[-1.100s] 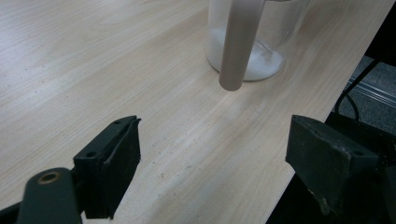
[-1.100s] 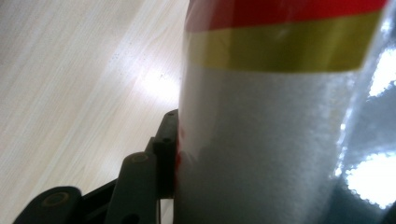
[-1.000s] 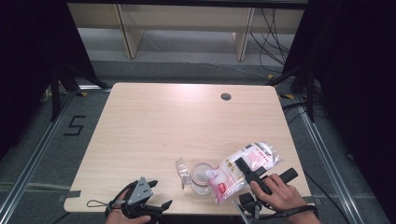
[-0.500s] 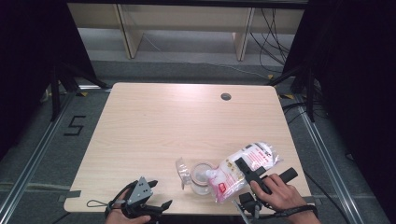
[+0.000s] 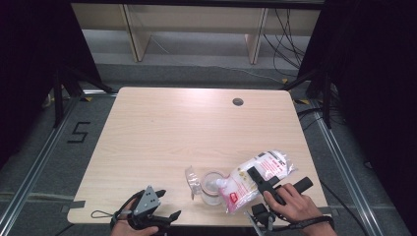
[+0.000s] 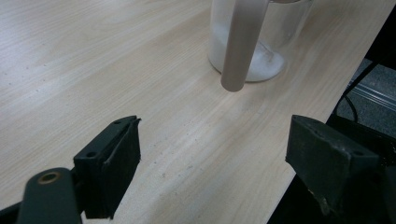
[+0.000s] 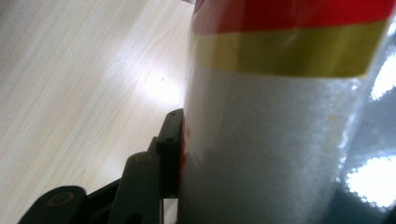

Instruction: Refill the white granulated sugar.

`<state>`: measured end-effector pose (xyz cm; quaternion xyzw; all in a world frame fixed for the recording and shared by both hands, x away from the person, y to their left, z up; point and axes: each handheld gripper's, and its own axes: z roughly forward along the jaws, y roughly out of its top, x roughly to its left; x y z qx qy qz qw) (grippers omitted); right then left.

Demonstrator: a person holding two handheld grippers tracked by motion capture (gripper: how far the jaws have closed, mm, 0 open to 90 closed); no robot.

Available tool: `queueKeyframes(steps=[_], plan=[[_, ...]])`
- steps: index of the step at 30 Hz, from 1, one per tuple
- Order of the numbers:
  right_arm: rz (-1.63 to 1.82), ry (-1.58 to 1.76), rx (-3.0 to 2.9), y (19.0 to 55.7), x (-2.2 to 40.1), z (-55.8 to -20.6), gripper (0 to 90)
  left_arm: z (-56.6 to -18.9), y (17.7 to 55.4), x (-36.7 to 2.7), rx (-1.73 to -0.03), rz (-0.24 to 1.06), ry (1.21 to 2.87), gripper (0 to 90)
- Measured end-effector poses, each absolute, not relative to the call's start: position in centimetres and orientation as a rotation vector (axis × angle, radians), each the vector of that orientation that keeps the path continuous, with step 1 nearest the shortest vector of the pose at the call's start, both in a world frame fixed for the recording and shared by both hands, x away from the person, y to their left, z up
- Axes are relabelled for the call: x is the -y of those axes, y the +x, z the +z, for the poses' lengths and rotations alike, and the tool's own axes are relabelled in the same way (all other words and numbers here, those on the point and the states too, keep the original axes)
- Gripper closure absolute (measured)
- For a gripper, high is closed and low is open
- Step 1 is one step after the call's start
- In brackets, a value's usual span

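The pale wooden table (image 5: pixel 196 132) carries little; on the floor to its left, black tape spells a "5" (image 5: pixel 78 132). Near the front edge, towards the right, lies a plump clear bag (image 5: pixel 258 179) of white grains, tilted with its lower end over a glass jar (image 5: pixel 212 187). The bag's label shows red and a yellow band; its small print is too blurred to read. The right gripper (image 5: pixel 263 179) clamps the bag across its middle, one pad pressed into the plastic. The jar stands upright with a shallow layer of white grains at its bottom. The left gripper (image 6: pixel 212 154) rests at the front left corner, jaws wide apart, holding nothing.
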<state>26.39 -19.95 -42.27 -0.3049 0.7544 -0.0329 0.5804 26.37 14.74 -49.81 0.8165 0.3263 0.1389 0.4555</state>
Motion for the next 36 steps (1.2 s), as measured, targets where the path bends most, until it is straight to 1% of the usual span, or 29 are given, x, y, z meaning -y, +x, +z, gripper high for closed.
queueKeyframes(steps=[11,14,15,16,21,23,24,25,26,34,36], plan=[[-0.084,-0.715,-1.755,26.28,19.90,-42.19,60.8,-49.77,26.38,-14.79,-0.800,0.352,2.023,17.4],[-0.081,-0.715,-1.754,26.23,19.84,-42.11,61.0,-49.67,26.46,-15.03,-0.792,0.362,2.056,17.4],[-0.084,-0.717,-1.754,26.21,19.84,-42.10,61.1,-49.67,26.46,-15.03,-0.792,0.362,2.056,17.4],[-0.088,-0.712,-1.751,26.14,19.81,-42.14,61.1,-49.78,26.38,-14.80,-0.802,0.345,2.019,17.4],[-0.078,-0.724,-1.751,26.12,19.70,-42.22,61.4,-49.71,26.50,-15.02,-0.791,0.363,2.048,17.3],[-0.077,-0.724,-1.749,26.13,19.68,-42.21,61.5,-49.77,26.40,-14.83,-0.804,0.346,2.020,17.3],[-0.082,-0.721,-1.758,26.09,19.71,-42.14,61.6,-49.70,26.51,-15.02,-0.792,0.364,2.054,17.4],[-0.082,-0.721,-1.758,26.09,19.71,-42.14,61.6,-49.70,26.51,-15.02,-0.792,0.364,2.054,17.3],[-0.088,-0.718,-1.754,26.05,19.76,-42.08,61.7,-49.78,26.39,-14.80,-0.803,0.345,2.020,17.4],[-0.079,-0.724,-1.757,26.04,19.71,-42.05,62.0,-49.61,26.40,-15.02,-0.795,0.362,2.052,17.4],[-0.082,-0.724,-1.758,26.02,19.74,-42.10,62.1,-49.71,26.37,-14.86,-0.807,0.352,2.026,17.4]])
